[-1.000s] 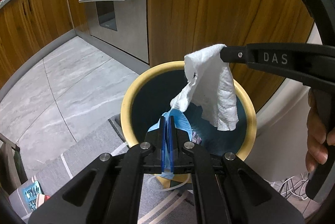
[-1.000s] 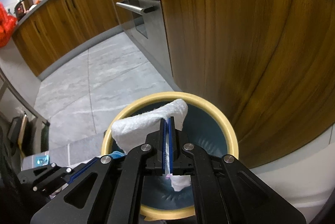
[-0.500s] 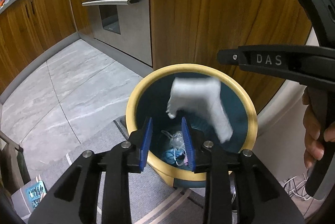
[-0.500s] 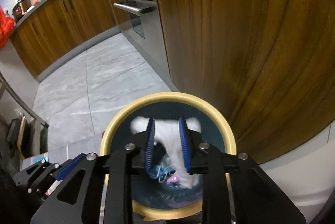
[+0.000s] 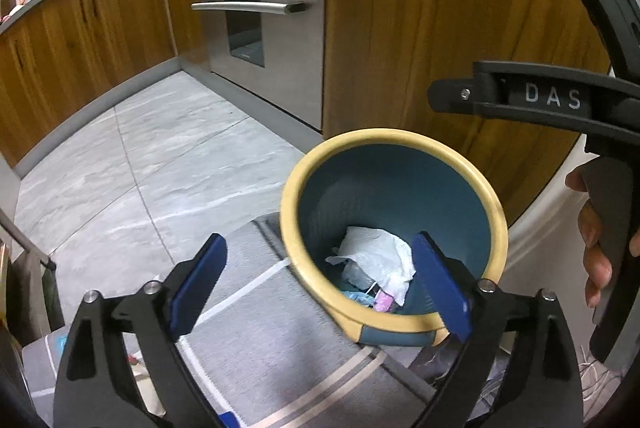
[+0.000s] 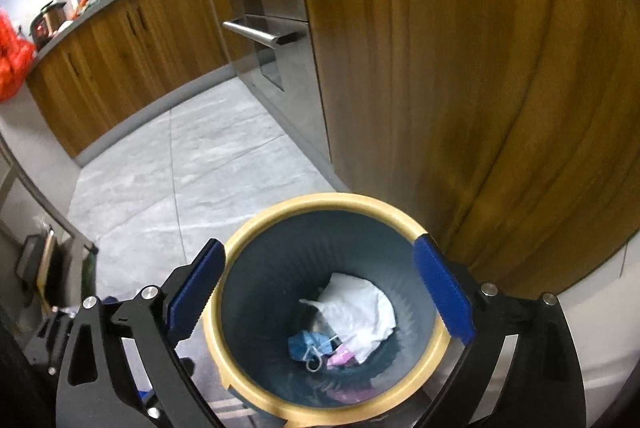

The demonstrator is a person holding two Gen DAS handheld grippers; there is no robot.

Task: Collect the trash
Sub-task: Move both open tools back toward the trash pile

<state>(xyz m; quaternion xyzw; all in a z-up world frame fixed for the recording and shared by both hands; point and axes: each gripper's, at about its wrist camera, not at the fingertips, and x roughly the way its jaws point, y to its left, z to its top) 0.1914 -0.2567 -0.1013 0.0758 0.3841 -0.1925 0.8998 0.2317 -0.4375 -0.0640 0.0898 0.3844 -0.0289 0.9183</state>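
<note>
A blue trash bin with a yellow rim (image 5: 289, 188) (image 6: 328, 199) stands on the floor below both grippers. At its bottom lie a white paper towel (image 5: 380, 260) (image 6: 360, 308), a blue face mask (image 6: 308, 344) and a small pink piece (image 6: 340, 359). My left gripper (image 5: 319, 241) hovers over the bin's near rim, its jaws opening wide and holding nothing. My right gripper (image 6: 319, 246) hangs right above the bin mouth, its jaws also opening and empty. In the left wrist view its black finger (image 5: 552, 96) reaches in from the right, with a person's hand (image 5: 600, 252) on the grip.
A tall wooden cabinet (image 5: 440, 28) rises just behind the bin. A steel oven with a bar handle (image 5: 248, 6) stands to the left of it. The bin rests on a grey striped rug (image 5: 280, 368) on grey floor tiles (image 5: 160, 168). A white rounded base (image 6: 592, 328) sits to the right.
Both grippers have gone from shut to wide open. The paper towel dropped from the right gripper and the blue mask from the left, and both now lie in the bin.
</note>
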